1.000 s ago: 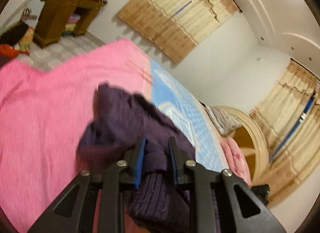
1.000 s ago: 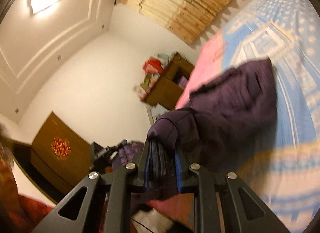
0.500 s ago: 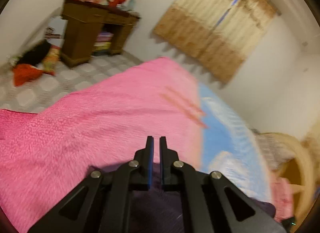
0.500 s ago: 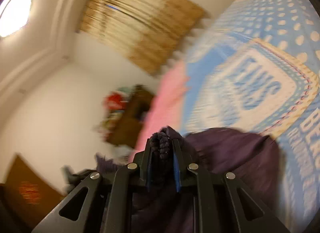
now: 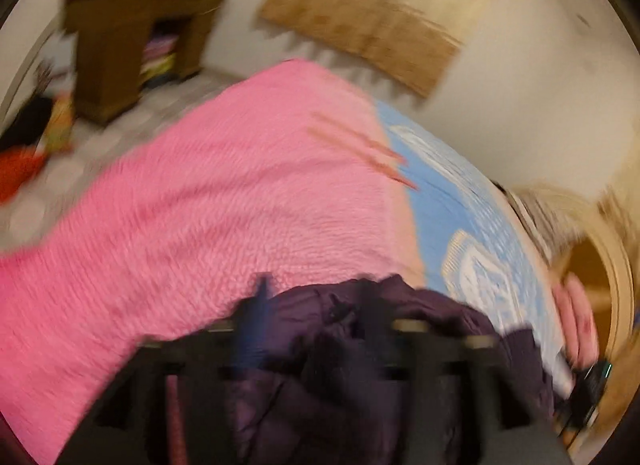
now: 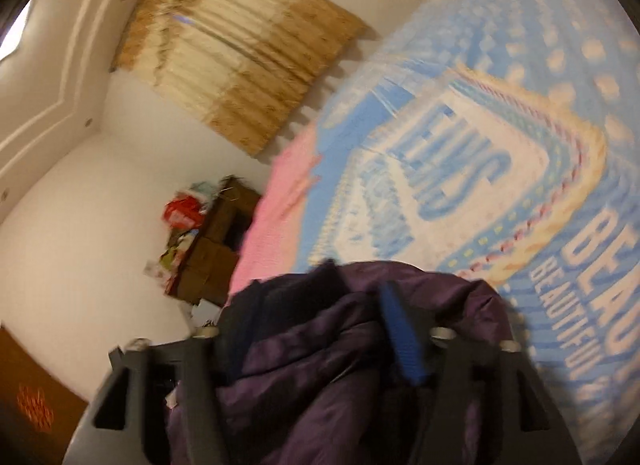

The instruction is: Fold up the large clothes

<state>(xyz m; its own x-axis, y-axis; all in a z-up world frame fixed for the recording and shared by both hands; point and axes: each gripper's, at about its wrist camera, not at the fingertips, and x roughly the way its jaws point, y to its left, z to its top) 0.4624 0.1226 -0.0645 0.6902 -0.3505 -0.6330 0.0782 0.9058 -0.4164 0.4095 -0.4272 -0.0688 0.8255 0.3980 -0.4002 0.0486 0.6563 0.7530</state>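
A dark purple padded garment (image 5: 400,365) lies bunched on the bed, right under both grippers; it also shows in the right wrist view (image 6: 340,365). My left gripper (image 5: 312,301) is open, its blue-padded fingers (image 5: 256,317) spread wide over the cloth, blurred by motion. My right gripper (image 6: 352,297) is open too, its blue pad (image 6: 400,337) apart from the other finger, with the garment lying loose between and below them. Neither grips the cloth.
The bed has a pink blanket (image 5: 220,205) and a blue patterned blanket (image 6: 500,145). A wooden cabinet (image 5: 120,49) with clutter stands on the tiled floor beyond. Curtains (image 6: 240,53) hang on the far wall. A round headboard (image 5: 600,265) is at right.
Both grippers were shut on the purple garment and held it up; they lowered it to the bed and have now opened, letting it go.
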